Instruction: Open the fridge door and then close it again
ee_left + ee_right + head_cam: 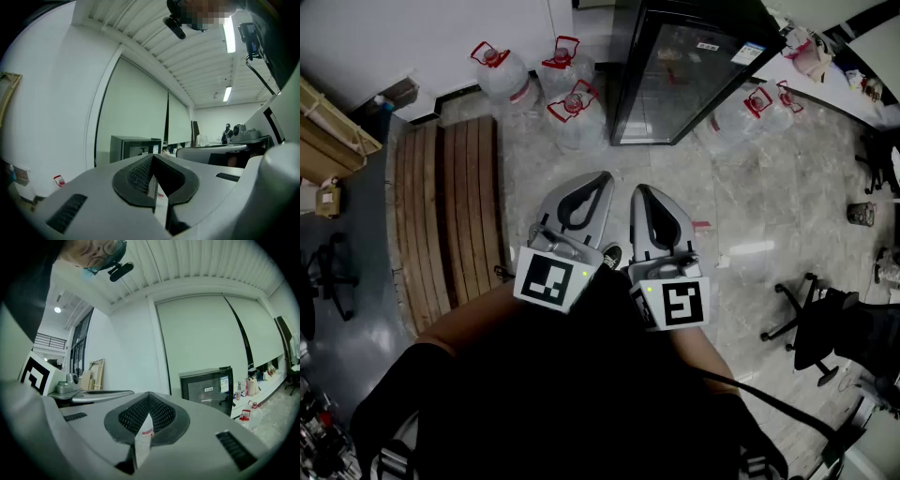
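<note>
Fridge (694, 75) stands on the floor, glass door looks shut, water jugs (572, 103) crowded just beside its base on both sides. Risk: the swinging door likely knocks a jug, or the tongs slip off the smooth door edge if the grip is shallow. Left tongs (602, 180) and right tongs (639, 192) are both clenched, empty, well short of the fridge, pointing toward it.

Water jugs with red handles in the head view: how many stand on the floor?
5. Left of the fridge: left jug, back jug, front jug. Right of it: fourth jug, fifth jug. Others may hide behind the fridge.
</note>
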Demonstrator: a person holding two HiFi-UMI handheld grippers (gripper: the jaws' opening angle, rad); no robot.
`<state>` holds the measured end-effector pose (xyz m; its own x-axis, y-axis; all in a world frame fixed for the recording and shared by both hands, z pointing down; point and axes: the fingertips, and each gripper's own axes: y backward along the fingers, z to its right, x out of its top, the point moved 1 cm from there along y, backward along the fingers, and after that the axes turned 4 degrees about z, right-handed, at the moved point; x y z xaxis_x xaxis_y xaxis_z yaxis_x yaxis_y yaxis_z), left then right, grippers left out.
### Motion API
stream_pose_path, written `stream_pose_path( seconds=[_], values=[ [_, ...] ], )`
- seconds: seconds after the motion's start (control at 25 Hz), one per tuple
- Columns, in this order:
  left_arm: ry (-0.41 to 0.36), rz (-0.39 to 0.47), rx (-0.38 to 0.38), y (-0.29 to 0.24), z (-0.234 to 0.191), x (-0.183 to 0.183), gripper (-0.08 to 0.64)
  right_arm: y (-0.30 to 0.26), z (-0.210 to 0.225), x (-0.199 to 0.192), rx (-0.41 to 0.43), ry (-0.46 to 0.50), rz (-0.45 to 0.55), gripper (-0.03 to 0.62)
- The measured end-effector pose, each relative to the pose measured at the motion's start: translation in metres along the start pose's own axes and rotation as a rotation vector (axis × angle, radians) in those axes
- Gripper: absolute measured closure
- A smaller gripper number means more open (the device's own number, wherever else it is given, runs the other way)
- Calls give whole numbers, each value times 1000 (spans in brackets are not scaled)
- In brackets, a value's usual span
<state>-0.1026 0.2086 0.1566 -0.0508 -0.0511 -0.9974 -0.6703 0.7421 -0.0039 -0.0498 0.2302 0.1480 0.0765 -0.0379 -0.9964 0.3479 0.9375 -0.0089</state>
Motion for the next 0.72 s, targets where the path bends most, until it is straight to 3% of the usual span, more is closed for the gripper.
stream_pose_path(
  seconds=[0.72],
  values=[
    [6, -17, 34, -28, 23, -12, 552, 12, 55, -6, -27, -66, 17, 577]
  ],
)
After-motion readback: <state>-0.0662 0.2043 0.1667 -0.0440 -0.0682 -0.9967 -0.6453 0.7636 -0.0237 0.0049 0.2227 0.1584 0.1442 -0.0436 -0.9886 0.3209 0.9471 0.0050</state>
